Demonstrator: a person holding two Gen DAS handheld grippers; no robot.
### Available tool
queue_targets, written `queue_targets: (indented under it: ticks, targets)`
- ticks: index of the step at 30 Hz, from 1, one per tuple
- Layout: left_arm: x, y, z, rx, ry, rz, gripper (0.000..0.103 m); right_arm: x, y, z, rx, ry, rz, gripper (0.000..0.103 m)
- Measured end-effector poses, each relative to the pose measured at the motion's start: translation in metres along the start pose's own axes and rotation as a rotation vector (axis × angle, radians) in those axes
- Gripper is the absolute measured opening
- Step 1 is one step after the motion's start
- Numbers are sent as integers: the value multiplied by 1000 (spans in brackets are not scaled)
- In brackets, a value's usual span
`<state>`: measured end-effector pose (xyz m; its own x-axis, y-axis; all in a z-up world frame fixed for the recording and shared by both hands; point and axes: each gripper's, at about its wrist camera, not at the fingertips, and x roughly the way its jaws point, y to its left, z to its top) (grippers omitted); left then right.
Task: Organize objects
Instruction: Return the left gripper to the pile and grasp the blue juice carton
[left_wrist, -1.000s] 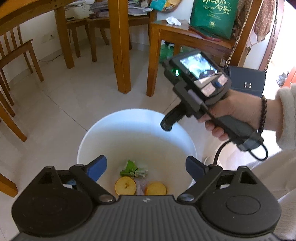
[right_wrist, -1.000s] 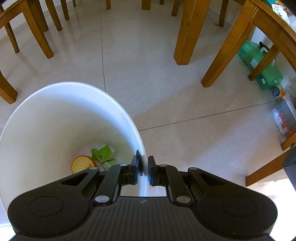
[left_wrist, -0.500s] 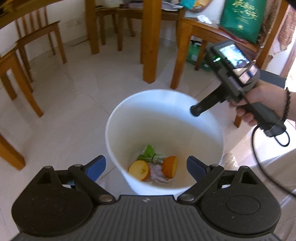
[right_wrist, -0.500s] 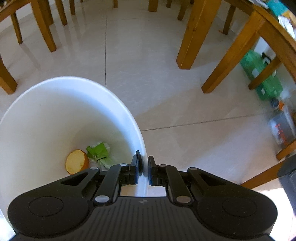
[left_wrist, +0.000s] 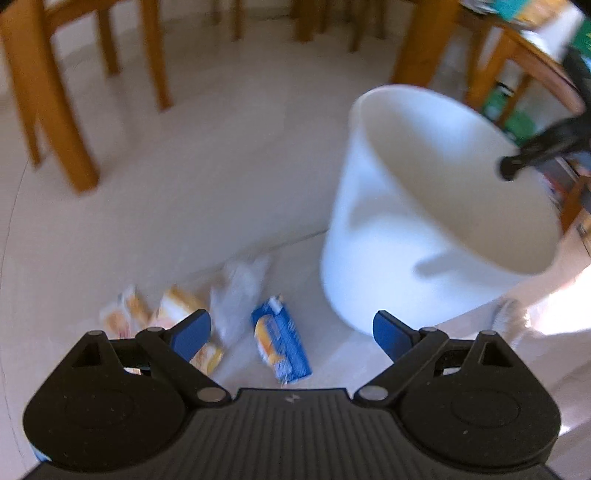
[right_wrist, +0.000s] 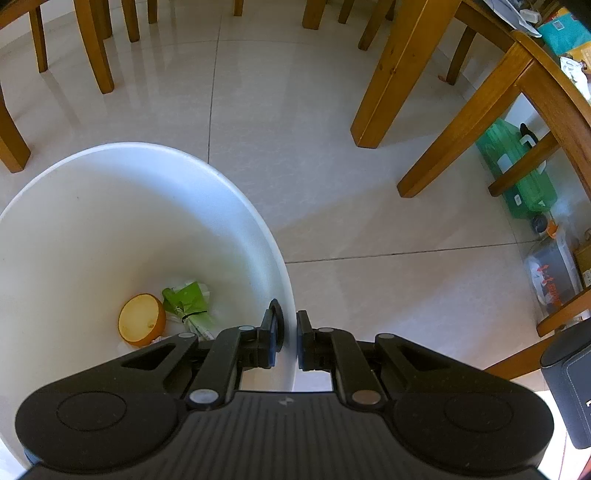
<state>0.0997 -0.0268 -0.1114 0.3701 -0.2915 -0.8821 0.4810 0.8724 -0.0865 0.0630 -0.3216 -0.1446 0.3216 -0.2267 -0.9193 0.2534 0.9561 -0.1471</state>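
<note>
Right now R tool (right_wrist: 290, 338) pinches white bin (right_wrist: 110, 221) rim. L tool (left_wrist: 291, 330) wide open, holding nothing; blurred packets (left_wrist: 280, 343) on floor ahead, labels unreadable.

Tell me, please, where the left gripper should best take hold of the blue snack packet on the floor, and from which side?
Probably from above, across its narrow width near the middle. The blue snack packet lies flat on the floor, lengthwise away from the open left gripper, so its long edges suit the fingers.

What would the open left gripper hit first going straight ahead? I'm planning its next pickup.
Probably the blue snack packet on the floor, between the left gripper's fingers; blur leaves depth uncertain.
</note>
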Motion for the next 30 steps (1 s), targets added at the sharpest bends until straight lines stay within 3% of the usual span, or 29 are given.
queue_targets:
  ticks: [10,18,24,30]
  targets:
    - [74,59,-60,-439,185,74,94,0,-1,0,3,-1,0,13]
    - [120,71,-109,-657,233,134,94,0,-1,-1,3,-3,-1,13]
    - [139,73,-129,-687,247,194,94,-1,1,-1,-3,-7,-7,13]
    - [131,80,-149,-654,263,211,95,-1,2,0,-1,-6,-7,13]
